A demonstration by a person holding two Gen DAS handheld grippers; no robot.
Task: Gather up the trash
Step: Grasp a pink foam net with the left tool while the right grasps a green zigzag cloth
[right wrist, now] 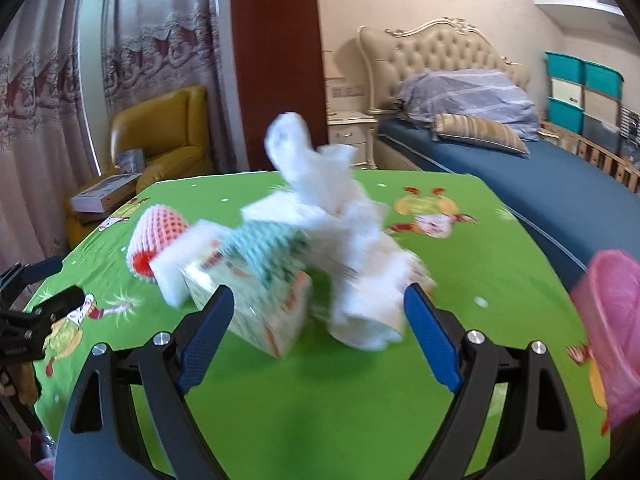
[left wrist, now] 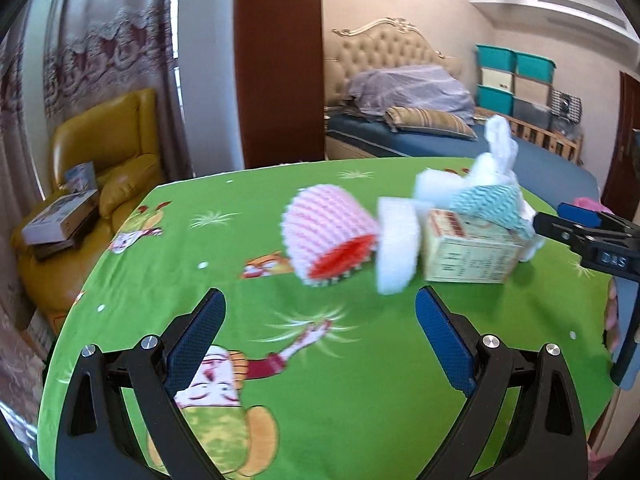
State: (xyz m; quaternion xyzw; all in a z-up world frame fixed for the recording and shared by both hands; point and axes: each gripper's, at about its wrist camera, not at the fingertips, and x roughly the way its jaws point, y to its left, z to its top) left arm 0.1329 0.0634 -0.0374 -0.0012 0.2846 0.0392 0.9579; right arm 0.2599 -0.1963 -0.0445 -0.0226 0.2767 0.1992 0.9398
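A pile of trash lies on the green cartoon-print tablecloth (left wrist: 360,380). It holds a pink foam fruit net (left wrist: 328,236), a white foam block (left wrist: 396,248), a small printed carton (left wrist: 468,252), a teal foam net (left wrist: 488,204) and crumpled white paper (left wrist: 496,148). My left gripper (left wrist: 320,300) is open and empty, just short of the pink net and the foam block. My right gripper (right wrist: 318,296) is open, its tips level with the carton (right wrist: 264,312) and the white paper (right wrist: 360,280); neither pad presses on them. Each wrist view shows the other gripper at its edge.
A bin lined with a pink bag (right wrist: 612,332) stands at the table's right edge. Beyond the table are a yellow armchair (left wrist: 112,152) with boxes on it, a bed (right wrist: 520,176) and stacked teal storage bins (left wrist: 516,80). Both views are motion-blurred.
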